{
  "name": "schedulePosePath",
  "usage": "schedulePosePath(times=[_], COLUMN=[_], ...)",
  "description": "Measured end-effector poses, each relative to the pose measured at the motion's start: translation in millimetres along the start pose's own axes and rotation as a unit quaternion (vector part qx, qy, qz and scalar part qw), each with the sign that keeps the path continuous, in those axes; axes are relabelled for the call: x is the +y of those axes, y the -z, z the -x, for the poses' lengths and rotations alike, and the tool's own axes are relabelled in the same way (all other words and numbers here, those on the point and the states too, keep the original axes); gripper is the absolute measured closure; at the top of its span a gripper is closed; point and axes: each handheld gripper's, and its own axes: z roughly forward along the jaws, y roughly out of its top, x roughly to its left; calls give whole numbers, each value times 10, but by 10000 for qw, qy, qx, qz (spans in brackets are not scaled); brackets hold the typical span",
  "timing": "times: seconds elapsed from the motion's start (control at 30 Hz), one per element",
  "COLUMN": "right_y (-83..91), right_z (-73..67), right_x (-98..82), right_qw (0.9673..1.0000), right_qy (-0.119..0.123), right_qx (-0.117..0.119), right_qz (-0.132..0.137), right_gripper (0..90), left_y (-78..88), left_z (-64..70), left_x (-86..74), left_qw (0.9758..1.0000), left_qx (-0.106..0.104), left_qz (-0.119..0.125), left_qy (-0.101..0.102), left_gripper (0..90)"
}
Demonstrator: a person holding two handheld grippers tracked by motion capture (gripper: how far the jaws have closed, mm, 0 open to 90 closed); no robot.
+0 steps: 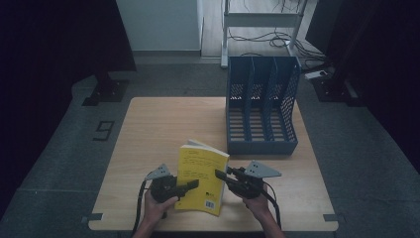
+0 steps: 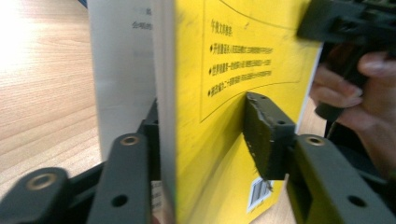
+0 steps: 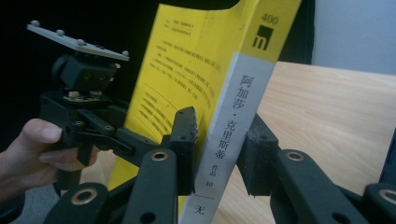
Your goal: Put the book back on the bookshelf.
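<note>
A yellow book [image 1: 202, 176] stands upright near the front edge of the table [image 1: 148, 129], between both grippers. The right gripper [image 3: 219, 149] is clamped across its spine. The left gripper [image 2: 205, 140] straddles the fore-edge with its jaws apart, one pad clear of the cover. Judged step: handover to the right hand. Next, the book likely goes into the blue file rack [image 1: 261, 106], which calls for keeping it upright.

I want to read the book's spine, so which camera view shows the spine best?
The right gripper view: the yellow book turns its grey spine, with printed characters, toward that camera. The left gripper view shows the book's cover and page edge; the high view shows its whole cover, small.
</note>
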Motion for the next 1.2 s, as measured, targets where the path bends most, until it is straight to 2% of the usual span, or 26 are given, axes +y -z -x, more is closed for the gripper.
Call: schedulePosePath(times=[0.13,0.6,0.67,0.77,0.93,1.07,1.2], right_y=[34,69,70,74,82,88,96], right_z=[-27,-128,-126,-113,-121,-170,-216], right_x=[42,105,106,105,114,123,152], right_qw=[9999,9983,9983,9985,9982,9971,9966], right_qy=[140,580,576,548,590,751,794], right_qx=[19,-19,-26,-40,91,137,203], right_qz=[50,54,50,51,31,13,24], right_gripper=[715,724,724,723,723,717,711], left_y=[-23,-11,15,39,43,51,47], left_z=[20,22,16,3,14,28,74], left_x=[-3,11,17,22,21,24,39], left_qw=[10000,9999,9997,9997,9996,9996,9995], left_qx=[8,93,172,174,197,214,189], left_qz=[-38,49,144,197,197,167,118], left_qy=[-64,-84,-53,-25,-72,-94,-230], left_gripper=[519,451,461,490,498,509,507])
